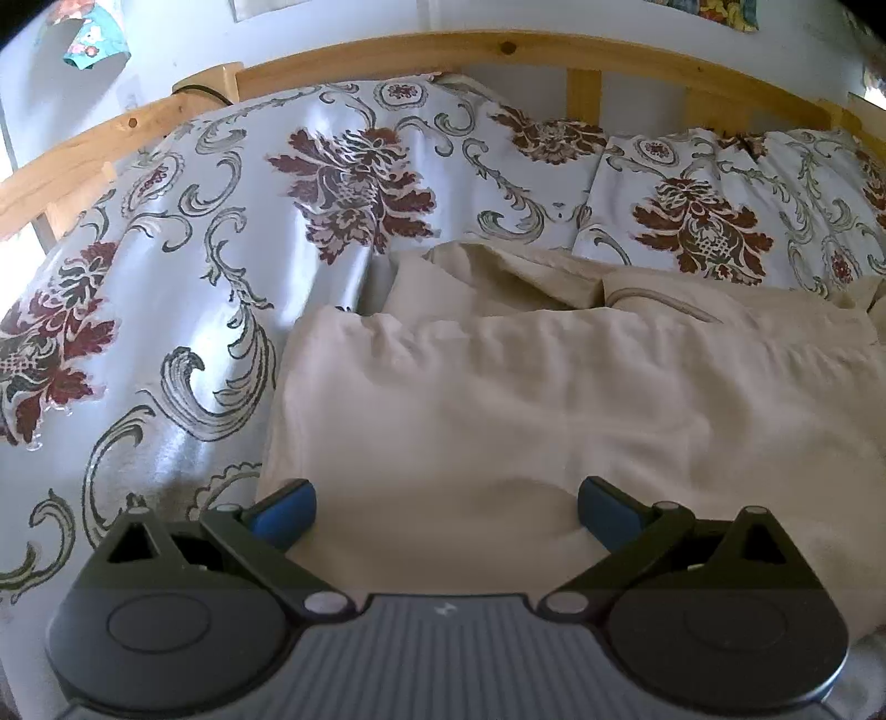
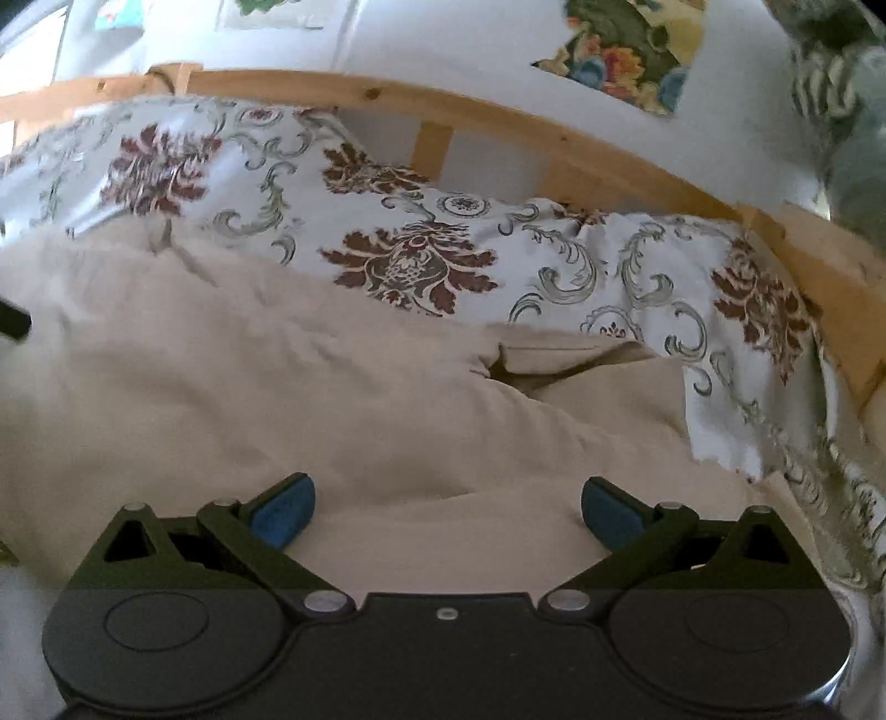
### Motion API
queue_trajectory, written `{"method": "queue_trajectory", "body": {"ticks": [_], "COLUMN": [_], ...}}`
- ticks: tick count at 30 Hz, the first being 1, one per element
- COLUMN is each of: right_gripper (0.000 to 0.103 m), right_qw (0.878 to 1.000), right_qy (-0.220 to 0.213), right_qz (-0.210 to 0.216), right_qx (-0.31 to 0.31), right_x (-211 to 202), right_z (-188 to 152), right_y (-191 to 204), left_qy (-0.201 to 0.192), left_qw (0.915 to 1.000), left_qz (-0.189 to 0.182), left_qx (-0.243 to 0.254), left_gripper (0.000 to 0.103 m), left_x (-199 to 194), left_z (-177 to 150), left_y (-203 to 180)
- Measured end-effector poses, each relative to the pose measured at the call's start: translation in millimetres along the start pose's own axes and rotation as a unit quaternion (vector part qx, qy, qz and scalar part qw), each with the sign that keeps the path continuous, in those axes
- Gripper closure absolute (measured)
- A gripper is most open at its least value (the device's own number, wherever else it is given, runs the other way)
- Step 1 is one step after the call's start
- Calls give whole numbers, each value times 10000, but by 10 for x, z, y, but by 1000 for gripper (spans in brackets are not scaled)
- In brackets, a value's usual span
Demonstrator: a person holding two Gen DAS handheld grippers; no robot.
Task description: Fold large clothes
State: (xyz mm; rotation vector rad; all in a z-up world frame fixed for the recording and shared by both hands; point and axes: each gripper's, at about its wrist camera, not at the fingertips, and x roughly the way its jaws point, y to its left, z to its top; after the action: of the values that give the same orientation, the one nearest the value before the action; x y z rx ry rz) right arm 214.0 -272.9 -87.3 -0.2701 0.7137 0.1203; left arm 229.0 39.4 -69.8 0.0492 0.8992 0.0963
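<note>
A large cream garment (image 1: 526,399) lies on the patterned bedspread, with one layer folded over and rumpled cloth behind it. My left gripper (image 1: 446,515) hovers open over its near left part, blue pads wide apart, nothing between them. In the right wrist view the same cream garment (image 2: 288,387) fills the middle, with a folded flap and a dark opening toward the right. My right gripper (image 2: 447,512) is open just above the cloth, its blue fingertips (image 2: 282,512) spread and holding nothing.
A white bedspread (image 1: 183,288) with dark red flowers and grey scrolls covers the bed. A wooden bed rail (image 1: 498,52) curves along the far side, with a white wall behind. A matching patterned pillow (image 2: 581,277) lies at the right. A dark object (image 2: 14,324) pokes in at the left edge.
</note>
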Motion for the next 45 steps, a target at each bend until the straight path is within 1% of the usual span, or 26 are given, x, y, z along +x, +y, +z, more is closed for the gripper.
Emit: {"method": "queue_trajectory", "body": {"ticks": [4,6,8,10,12,14,16,18,19,20,22,24,26,27,29,30,32,33,34,36,37,39,40,41,43,45], "right_gripper": [1,1,1,1,1,1,1,1,1,1,1,1,1,1,1,1,1,1,1,1,0,0,1,1,3,7], "right_qw": [9987,9960,9908,9812,9670,9460,9171,8828,8689,8537,8305,8166,8087,8070,8121,8144,8118,8043,7935,7632,7464,7185,7081,7025,7050,7158], "right_qy": [-161,-289,-294,-196,-98,-25,67,297,362,439,622,722,716,689,640,605,524,531,570,592,494,247,133,62,48,73], "right_qz": [-228,-301,-349,-400,-389,-279,-90,107,222,328,343,281,290,304,220,160,50,13,13,105,142,177,167,137,54,-60], "right_qx": [437,785,1277,1877,2517,3230,3985,4687,4932,5179,5525,5720,5831,5857,5796,5769,5815,5918,6059,6433,6636,6949,7058,7116,7091,6983], "right_x": [-265,-461,-660,-846,-1023,-1187,-1289,-1303,-1285,-1249,-1159,-1092,-1026,-988,-922,-886,-832,-793,-753,-675,-675,-699,-713,-720,-719,-728], "right_z": [70,81,74,33,-56,-212,-392,-555,-629,-701,-815,-891,-909,-905,-871,-857,-851,-884,-939,-1076,-1148,-1242,-1269,-1282,-1263,-1216], "right_y": [-108,-187,-295,-397,-501,-605,-705,-801,-827,-867,-926,-963,-997,-1004,-1017,-1025,-1052,-1086,-1127,-1199,-1226,-1278,-1298,-1314,-1327,-1322], "left_qy": [120,131,-20,-142,-191,-53,229,633,793,948,1073,1119,1028,957,880,943,1218,1322,1286,1237,1241,1178,1088,979,795,634], "left_qw": [9999,9996,9986,9951,9892,9852,9832,9823,9810,9782,9698,9558,9436,9411,9409,9423,9474,9487,9473,9396,9363,9308,9288,9263,9194,9131], "left_qz": [-108,-168,-319,-543,-830,-965,-945,-720,-610,-549,-727,-1025,-1360,-1462,-1517,-1460,-1165,-1115,-1162,-1207,-1221,-1227,-1217,-1203,-1180,-1126], "left_qx": [-57,-178,-428,-813,-1191,-1415,-1544,-1607,-1663,-1765,-2067,-2519,-2839,-2894,-2899,-2861,-2719,-2646,-2692,-2955,-3050,-3236,-3326,-3434,-3667,-3868], "left_gripper": [1,1,1,1,1,1,1,1,1,1,1,1,1,1,1,1,0,0,0,1,1,1,1,1,1,1], "left_x": [-164,-358,-598,-838,-1012,-1065,-1010,-872,-808,-747,-658,-594,-545,-522,-444,-363,-185,-101,-80,-97,-109,-142,-174,-213,-256,-306], "left_z": [-7,-21,-60,-152,-294,-386,-434,-439,-439,-441,-483,-495,-501,-504,-506,-509,-525,-539,-543,-546,-549,-561,-568,-577,-590,-609], "left_y": [52,88,153,235,325,374,387,389,404,426,508,599,647,645,605,582,495,488,503,561,586,648,682,726,816,891]}}
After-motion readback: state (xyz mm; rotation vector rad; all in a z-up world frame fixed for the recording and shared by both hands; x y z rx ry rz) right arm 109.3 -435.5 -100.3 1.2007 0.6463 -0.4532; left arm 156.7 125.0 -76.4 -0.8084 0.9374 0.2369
